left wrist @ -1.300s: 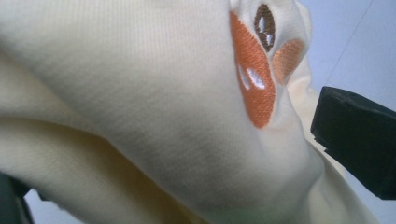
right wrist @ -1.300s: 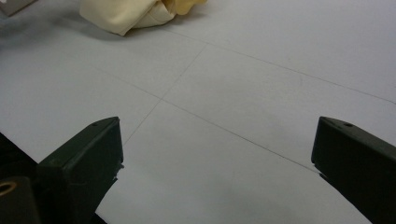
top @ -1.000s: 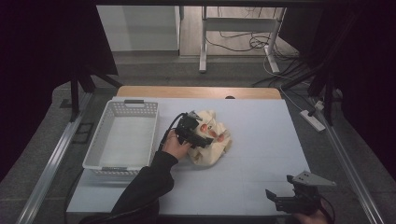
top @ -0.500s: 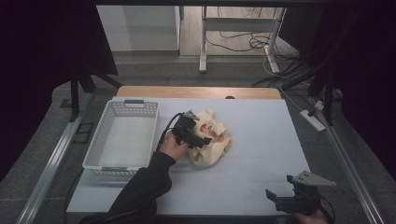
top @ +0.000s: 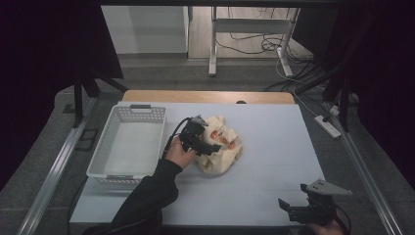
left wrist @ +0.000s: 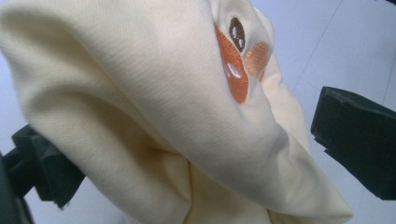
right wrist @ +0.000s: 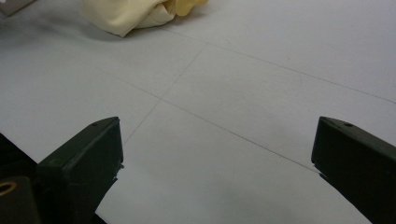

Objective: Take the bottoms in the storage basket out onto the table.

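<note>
High view, from the left: a white basket (top: 128,147) with slotted walls stands on the left part of the pale table (top: 274,147), nothing lying in it. Just beside its right wall a hand (top: 178,155) in a dark sleeve (top: 142,200) holds the left gripper (top: 211,148), whose black body lies over the left side of a cream cloth (top: 222,149). The cloth is a crumpled heap near the middle of the table, close to the basket but not touching it, with orange patches showing on its upper folds.

In the left gripper view the cloth (left wrist: 154,112) bulges up between the two black jaws, an orange patch (left wrist: 236,74) with a small brown spot stitched on the fold at the top. The jaws stand wide apart, one at each edge of the picture, with the fabric pressing against the left one and a strip of table showing before the right one; they have not closed on the cloth.

Farther right, at the near right corner of the table, the right gripper (top: 288,209) rests well apart from the cloth, a grey plate (top: 325,187) on its top. In the right gripper view its jaws are spread wide over bare table (right wrist: 243,102), holding nothing, and the cloth (right wrist: 135,14) lies far off at the top edge.
</note>
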